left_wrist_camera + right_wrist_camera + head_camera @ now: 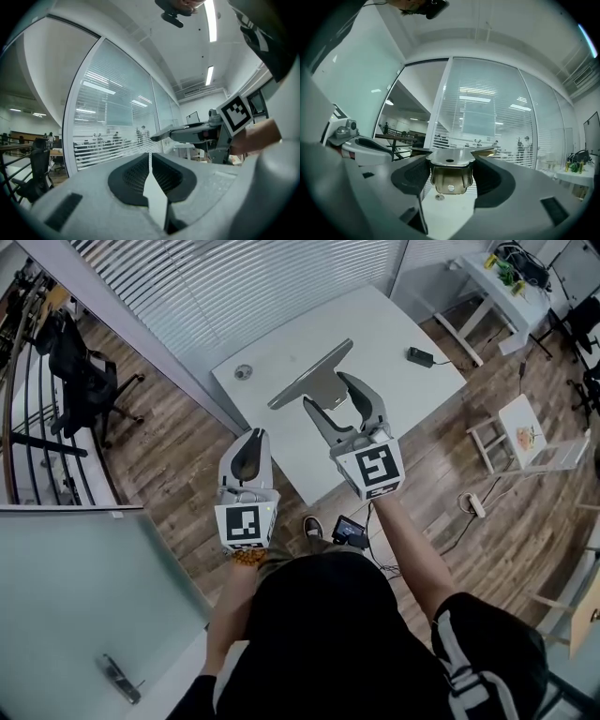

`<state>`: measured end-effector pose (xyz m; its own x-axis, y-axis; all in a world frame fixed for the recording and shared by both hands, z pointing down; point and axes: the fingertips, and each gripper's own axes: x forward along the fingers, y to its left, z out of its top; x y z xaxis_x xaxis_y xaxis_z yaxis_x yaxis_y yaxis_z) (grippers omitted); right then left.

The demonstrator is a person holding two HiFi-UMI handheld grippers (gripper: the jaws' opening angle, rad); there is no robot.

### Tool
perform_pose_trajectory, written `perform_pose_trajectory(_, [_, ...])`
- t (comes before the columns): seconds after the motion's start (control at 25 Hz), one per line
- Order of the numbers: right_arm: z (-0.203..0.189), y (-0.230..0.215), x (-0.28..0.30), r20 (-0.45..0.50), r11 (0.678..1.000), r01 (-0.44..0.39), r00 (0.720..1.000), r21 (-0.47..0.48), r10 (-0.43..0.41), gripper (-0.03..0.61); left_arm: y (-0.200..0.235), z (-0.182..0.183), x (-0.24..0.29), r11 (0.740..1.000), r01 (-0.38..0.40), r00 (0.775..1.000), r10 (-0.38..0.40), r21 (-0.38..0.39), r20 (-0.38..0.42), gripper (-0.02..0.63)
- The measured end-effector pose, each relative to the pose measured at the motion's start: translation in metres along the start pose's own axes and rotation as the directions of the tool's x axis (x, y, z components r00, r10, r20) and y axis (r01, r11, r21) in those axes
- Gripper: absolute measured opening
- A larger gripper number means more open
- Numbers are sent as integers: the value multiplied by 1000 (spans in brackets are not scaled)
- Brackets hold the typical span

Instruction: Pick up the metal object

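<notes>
The metal object (309, 376) is a grey bracket with a long flat bar and a folded plate with holes. My right gripper (326, 395) is shut on its plate and holds it above the white table (394, 334). In the right gripper view the bracket (450, 176) sits clamped between both dark pads (412, 176), with the tabletop showing below it. My left gripper (253, 439) hangs off the table's near left edge, shut and empty. Its jaws meet in the left gripper view (150, 157), where the right gripper (201, 133) shows to the right.
A small round disc (244, 372) lies near the table's far left corner and a black adapter (419, 356) near its right edge. A black office chair (84, 371) stands left, a white stool (525, 437) right, another white desk (506, 287) far right. Slatted glass walls stand behind.
</notes>
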<state>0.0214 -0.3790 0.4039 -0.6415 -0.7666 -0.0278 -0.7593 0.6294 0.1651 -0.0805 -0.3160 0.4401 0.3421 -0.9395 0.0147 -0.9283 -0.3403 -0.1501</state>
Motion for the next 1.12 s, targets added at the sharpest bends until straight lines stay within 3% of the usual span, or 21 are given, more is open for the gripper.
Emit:
perform_pose_trajectory(0.28, [5, 6, -7, -31, 999, 36, 999, -14, -37, 276, -1, 1, 3, 999, 35, 999, -34, -35, 2, 32])
perform_pose_trajectory(0.44, [8, 7, -8, -52, 995, 83, 995, -49, -86, 276, 0, 8, 7, 995, 85, 996, -84, -43, 27, 32])
perform_pose_trajectory(0.84, [14, 45, -19, -89, 983, 145, 984, -114, -156, 276, 18, 15, -18, 985, 131, 988, -121, -109, 96, 32])
perform_pose_trajectory(1.12, [13, 47, -28, -88, 978, 172, 979, -119, -183, 276, 17, 2, -19, 982, 149, 987, -141, -112, 78, 32])
